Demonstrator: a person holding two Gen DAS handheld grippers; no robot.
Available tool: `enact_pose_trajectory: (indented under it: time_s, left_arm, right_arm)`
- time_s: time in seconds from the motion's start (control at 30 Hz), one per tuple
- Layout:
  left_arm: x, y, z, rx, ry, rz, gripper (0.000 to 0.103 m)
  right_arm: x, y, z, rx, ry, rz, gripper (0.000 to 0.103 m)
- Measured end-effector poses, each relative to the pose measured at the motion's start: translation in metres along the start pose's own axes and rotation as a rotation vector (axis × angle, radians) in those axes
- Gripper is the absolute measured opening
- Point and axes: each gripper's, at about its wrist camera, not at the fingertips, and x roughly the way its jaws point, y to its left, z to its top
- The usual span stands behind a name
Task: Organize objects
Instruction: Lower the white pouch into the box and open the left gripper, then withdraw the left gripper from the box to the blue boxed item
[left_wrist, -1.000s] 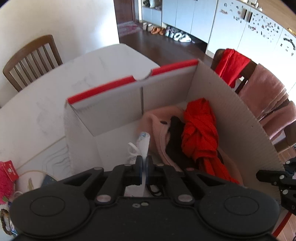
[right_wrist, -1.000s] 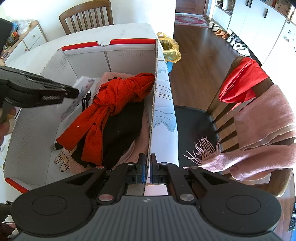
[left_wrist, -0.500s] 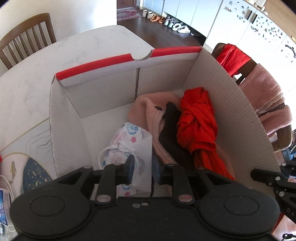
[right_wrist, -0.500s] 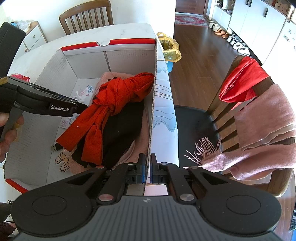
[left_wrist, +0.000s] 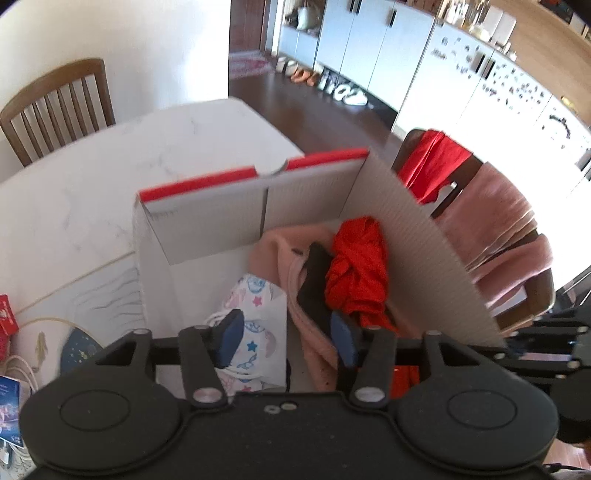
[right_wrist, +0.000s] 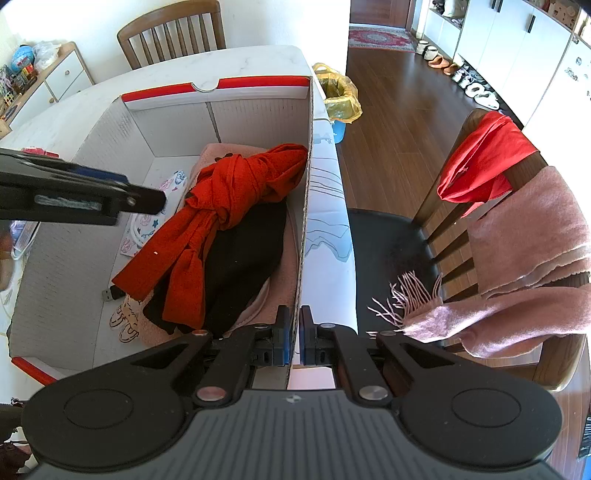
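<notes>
A white cardboard box (left_wrist: 207, 229) with red rims stands on the marble table. It holds a knotted red scarf (right_wrist: 229, 206) on a black garment (right_wrist: 243, 258), with pink cloth (left_wrist: 288, 243) under both. A patterned packet (left_wrist: 255, 317) lies on the box floor beside them. My left gripper (left_wrist: 286, 332) hovers above the packet. Its jaws are opening and its pads touch nothing. In the right wrist view my left gripper (right_wrist: 140, 201) reaches in from the left. My right gripper (right_wrist: 294, 336) is shut on the box's right wall (right_wrist: 301, 258).
A chair (right_wrist: 443, 229) at the right carries a red cloth (right_wrist: 480, 162) and a pink fringed scarf (right_wrist: 524, 236). A bin with a yellow bag (right_wrist: 340, 96) stands on the floor. A USB stick (right_wrist: 112, 294) lies in the box. A wooden chair (right_wrist: 173, 33) stands behind the table.
My left gripper opened and let go of the patterned packet, which now lies on the box floor. The gripper then rose. My right gripper kept still on the box wall.
</notes>
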Motion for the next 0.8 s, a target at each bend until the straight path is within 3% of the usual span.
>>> enact_pose_trajectory:
  time_s: [0.07,0.2,0.27,0.53,0.8]
  left_arm:
    - [-0.01,0.0,0.0,-0.004,-0.02,0.002,0.062]
    - [-0.026,0.005,0.0,-0.017,-0.048,0.02,0.066]
    - [-0.036,0.009,-0.002,-0.025,-0.065,0.023,0.074]
    - [-0.067,0.029,-0.011,-0.042,-0.132,0.044,0.09]
    - [-0.088,0.069,-0.031,-0.111,-0.18,0.124,0.101]
  right_arm:
    - [0.0,0.0,0.0,-0.001,0.0,0.0,0.004]
    - [0.0,0.0,0.0,-0.002,0.0,0.0,0.004]
    - [0.0,0.0,0.0,-0.001,0.0,0.0,0.004]
    - [0.0,0.001,-0.001,-0.001,0.002,-0.002,0.004]
    - [-0.001,0.0,-0.002,-0.007,0.008,-0.005,0.004]
